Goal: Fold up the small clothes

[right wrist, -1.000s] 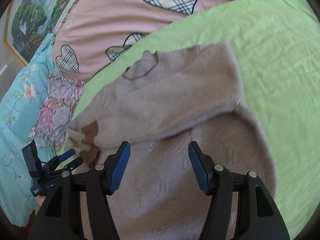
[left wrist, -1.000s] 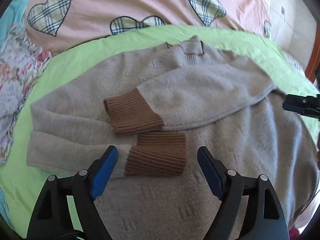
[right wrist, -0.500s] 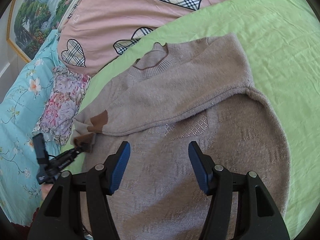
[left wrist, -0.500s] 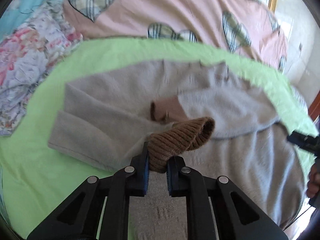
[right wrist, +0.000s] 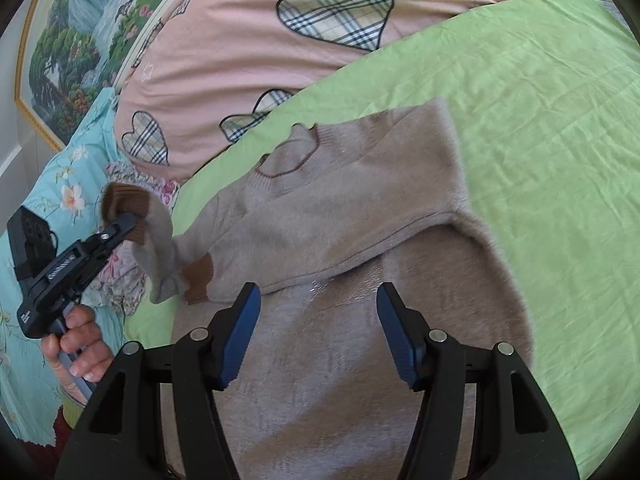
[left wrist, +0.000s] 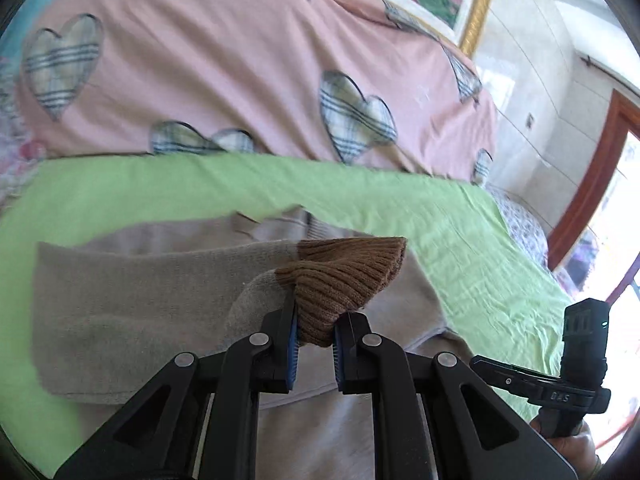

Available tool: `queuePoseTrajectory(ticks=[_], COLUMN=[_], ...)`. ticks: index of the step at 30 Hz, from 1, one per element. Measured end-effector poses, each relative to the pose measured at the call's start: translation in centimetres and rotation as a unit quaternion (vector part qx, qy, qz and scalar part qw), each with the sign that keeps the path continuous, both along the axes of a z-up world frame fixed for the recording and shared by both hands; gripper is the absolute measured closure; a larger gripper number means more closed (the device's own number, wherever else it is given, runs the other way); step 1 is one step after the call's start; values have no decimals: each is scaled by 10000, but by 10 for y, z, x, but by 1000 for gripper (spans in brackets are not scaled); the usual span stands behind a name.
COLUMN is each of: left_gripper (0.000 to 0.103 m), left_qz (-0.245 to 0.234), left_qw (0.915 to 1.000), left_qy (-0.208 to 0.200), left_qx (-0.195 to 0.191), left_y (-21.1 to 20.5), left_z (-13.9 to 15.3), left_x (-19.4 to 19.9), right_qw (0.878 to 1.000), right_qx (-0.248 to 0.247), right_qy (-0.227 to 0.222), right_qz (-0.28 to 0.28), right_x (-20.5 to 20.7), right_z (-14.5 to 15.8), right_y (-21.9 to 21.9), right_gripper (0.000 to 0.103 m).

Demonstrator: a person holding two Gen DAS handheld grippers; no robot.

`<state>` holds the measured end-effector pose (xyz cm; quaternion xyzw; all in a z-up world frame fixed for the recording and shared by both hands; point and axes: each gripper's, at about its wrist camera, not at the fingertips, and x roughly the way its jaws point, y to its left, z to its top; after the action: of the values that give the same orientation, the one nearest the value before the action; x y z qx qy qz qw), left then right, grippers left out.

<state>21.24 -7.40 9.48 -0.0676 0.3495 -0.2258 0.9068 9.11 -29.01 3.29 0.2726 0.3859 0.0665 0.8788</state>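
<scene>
My left tool [left wrist: 314,330] pinches the brown cuff [left wrist: 340,280] of the beige sweater [right wrist: 360,216], lifted off the green bed sheet [right wrist: 540,120]. My right tool [right wrist: 318,332] hangs open above the sweater's body; its hem is cut off below.

1. The sweater [right wrist: 360,216] runs past the bottom edge in the right wrist view, so its hem is out of sight.
2. Part of the brown cuff [left wrist: 340,276] is covered by the pads of the left gripper [left wrist: 314,340].
3. The pink quilt [left wrist: 240,80] is blurred in the left wrist view.
4. The painting [right wrist: 68,44] is cut by the frame edge.
5. The hand [right wrist: 80,344] is partly behind the gripper's handle.
</scene>
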Motion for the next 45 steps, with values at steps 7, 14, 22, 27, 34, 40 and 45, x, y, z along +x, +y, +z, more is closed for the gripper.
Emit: queuePoseTrajectory(ticks=[7,14,22,27,34,40,45], left_gripper=[89,65,52,52,53,73,75], left_qz=[-349,-450,564,1916,2451,2841,2825], left_qw=[9978,9955,9938,9716,9569,9480,9488], left_qy=[484,774,431,776,1228,952,859], left_qx=[287,321,854,1149,958,1077,1118], left_y=[-77,-62,40,135,184,176,162], left_z=[-69,-87,-73,-96,-123,-105,-109], left_x=[36,20,-34,-32,1,21,7], right_qw=[9995,9997,9991,9991,9963,9968,9992], right_qx=[48,117,313,67,272,331,-213], right_qy=[29,8,182,417,777,-645,-329], right_qz=[-300,-217,222,86,234,321,68], right_x=[-1,15,64,99,136,99,78], right_z=[-4,-6,-19,-33,-63,12,0], right_y=[-34,-32,2,14,26,22,-3], right_gripper=[41,41,41,30,94,95,95])
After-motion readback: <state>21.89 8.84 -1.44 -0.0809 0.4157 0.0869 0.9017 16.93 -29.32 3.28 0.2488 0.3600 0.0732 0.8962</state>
